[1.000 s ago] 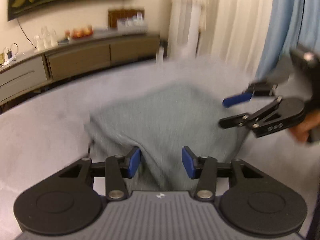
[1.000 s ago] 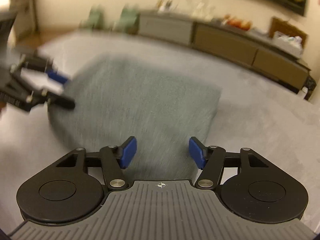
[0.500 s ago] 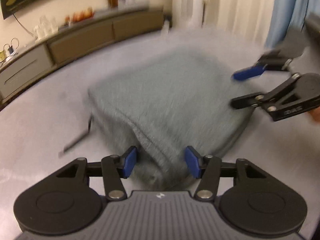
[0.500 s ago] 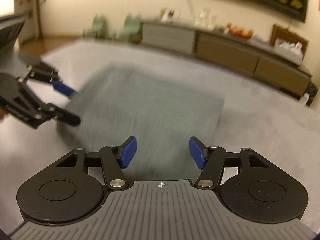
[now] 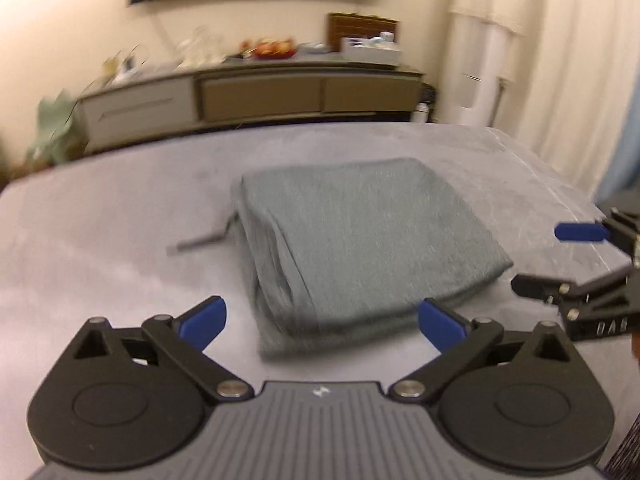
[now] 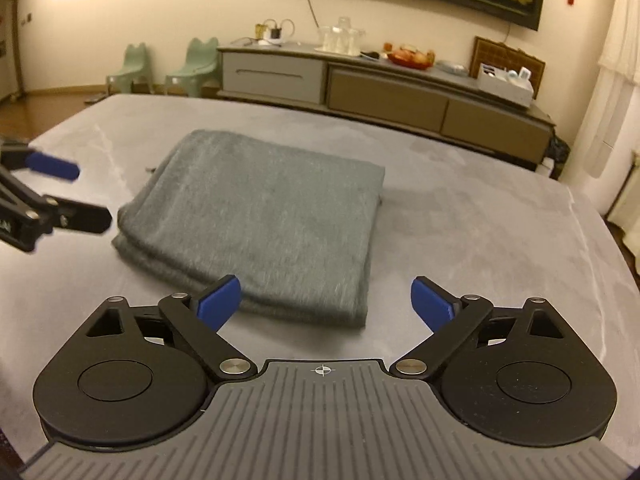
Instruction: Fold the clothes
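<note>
left wrist view: left gripper (image 5: 322, 322), jaws opening with nothing between them; folded grey-green knit garment (image 5: 360, 240) lying just ahead on grey padded table (image 5: 100, 240).
right wrist view: right gripper (image 6: 326, 300), jaws opening, empty; garment sitting ahead, slightly left, long axis running away.

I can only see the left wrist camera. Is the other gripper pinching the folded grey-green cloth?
Observer: No. The right gripper is opening its jaws. The near corner of the folded grey-green knit cloth shows between its blue pads, but neither pad presses on it.
Operator: What's that blurry green thing by the wall?
Observer: Two pale green plastic chairs, standing left of the long grey sideboard.
</note>
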Available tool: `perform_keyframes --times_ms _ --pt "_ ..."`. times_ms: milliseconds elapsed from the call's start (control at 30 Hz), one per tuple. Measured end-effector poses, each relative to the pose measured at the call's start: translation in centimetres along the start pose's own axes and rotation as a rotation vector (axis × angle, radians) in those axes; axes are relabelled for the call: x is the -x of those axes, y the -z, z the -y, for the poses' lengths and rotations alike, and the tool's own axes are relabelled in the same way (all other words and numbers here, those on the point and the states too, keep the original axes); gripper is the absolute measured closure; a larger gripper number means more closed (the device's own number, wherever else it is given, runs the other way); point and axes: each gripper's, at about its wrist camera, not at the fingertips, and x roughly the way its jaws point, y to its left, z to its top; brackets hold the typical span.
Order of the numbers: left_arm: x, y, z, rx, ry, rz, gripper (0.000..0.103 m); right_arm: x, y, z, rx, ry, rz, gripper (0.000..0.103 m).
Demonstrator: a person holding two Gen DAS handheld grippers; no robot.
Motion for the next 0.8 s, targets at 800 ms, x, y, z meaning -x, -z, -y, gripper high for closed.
perform_keyframes --times_ms 800 --pt "2.4 3.1 5.1 0.046 0.021 0.121 0.0 1.5 4.3 -2.2 -0.041 0.093 -0.012 0.006"
